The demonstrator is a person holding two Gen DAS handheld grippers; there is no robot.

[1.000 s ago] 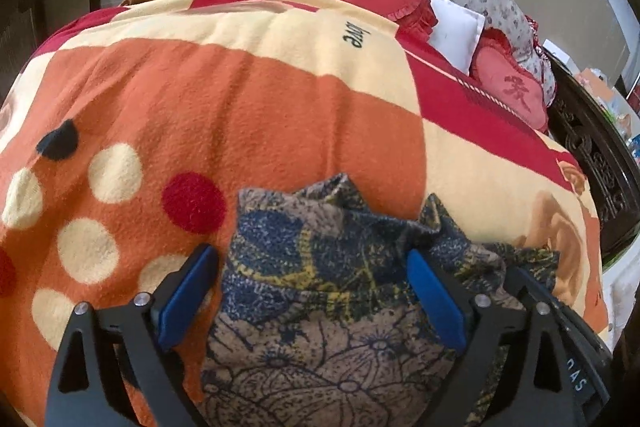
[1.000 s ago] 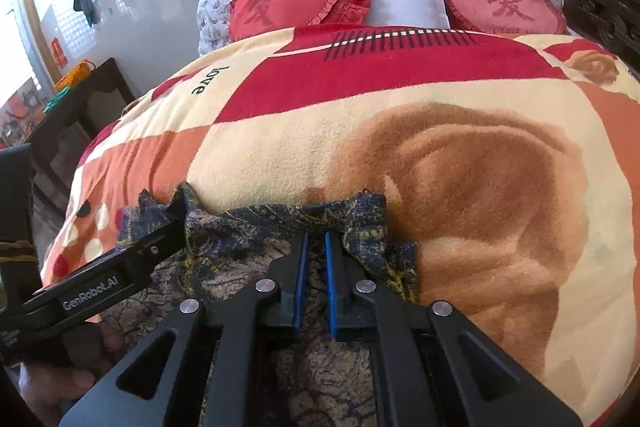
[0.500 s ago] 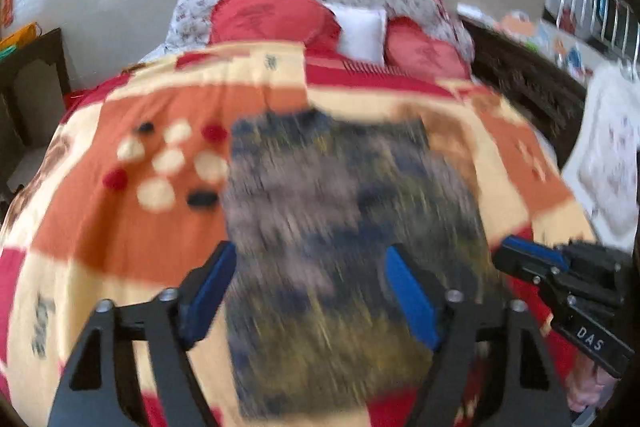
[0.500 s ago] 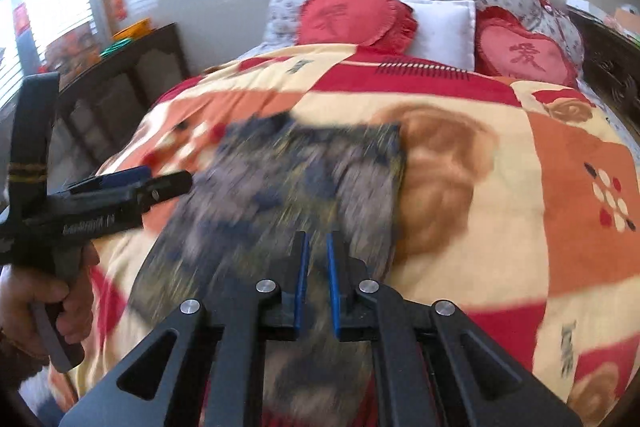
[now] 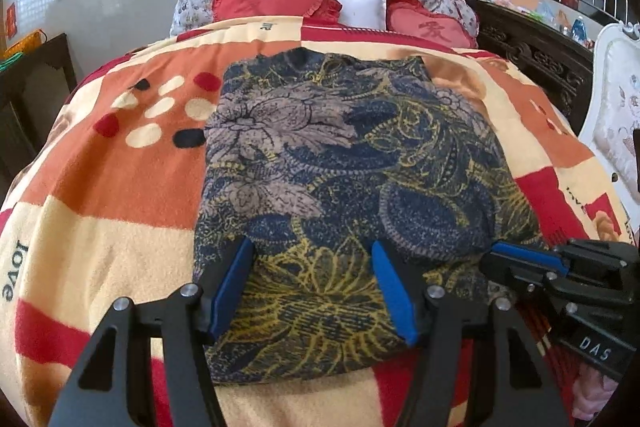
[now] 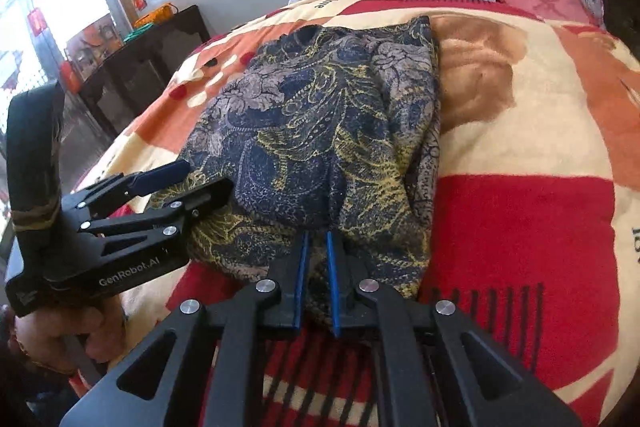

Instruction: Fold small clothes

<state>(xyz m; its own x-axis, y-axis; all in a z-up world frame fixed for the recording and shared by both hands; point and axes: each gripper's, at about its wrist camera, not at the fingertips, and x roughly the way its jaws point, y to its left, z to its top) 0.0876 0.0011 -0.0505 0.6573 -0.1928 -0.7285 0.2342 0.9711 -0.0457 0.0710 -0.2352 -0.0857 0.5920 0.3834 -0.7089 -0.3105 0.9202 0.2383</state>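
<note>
Both grippers were made of black plastic. The left gripper point(image 5: 314, 291) had two long black fingers with bright blue pads point(image 5: 231, 285) on the inner sides. Round silver screws point(image 5: 189, 289) sat on its black frame. The right gripper point(image 6: 316, 269) looked the same, with thin blue pads and silver screws. White letters on the side of one read "GenRobot.AI", and white letters on the other read "DAS". A hand point(image 6: 60, 335) was on the black handle.
</note>
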